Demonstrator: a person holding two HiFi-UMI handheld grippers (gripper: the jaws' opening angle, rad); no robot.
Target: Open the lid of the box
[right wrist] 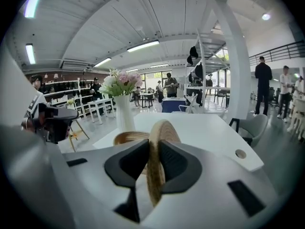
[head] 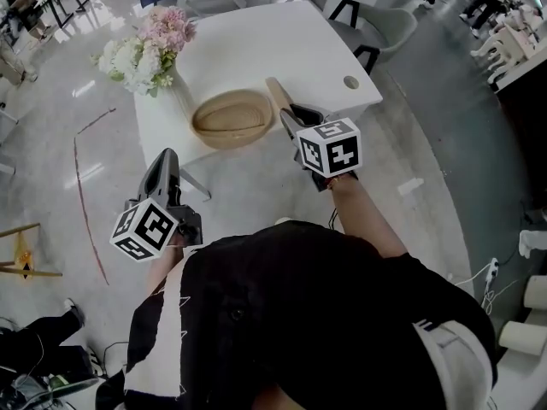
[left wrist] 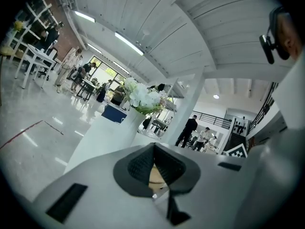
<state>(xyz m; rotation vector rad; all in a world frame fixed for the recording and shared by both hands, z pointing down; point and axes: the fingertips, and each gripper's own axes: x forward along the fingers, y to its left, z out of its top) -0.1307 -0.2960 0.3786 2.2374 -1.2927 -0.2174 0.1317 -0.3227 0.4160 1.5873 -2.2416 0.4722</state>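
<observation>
White table (head: 282,49) lies ahead of me; the open oval wooden box (head: 232,118) sits on its near edge, the white vase of pink and white flowers (head: 145,54) left of and behind it at the table's left corner. The flat wooden lid (head: 276,92) stands on edge just right of the box, pinched in my right claw (head: 291,116). My left claw (head: 167,157) hangs nearer me, left of the box, off the table over the floor; a grey chair (head: 389,26) stands behind the table's right side.
</observation>
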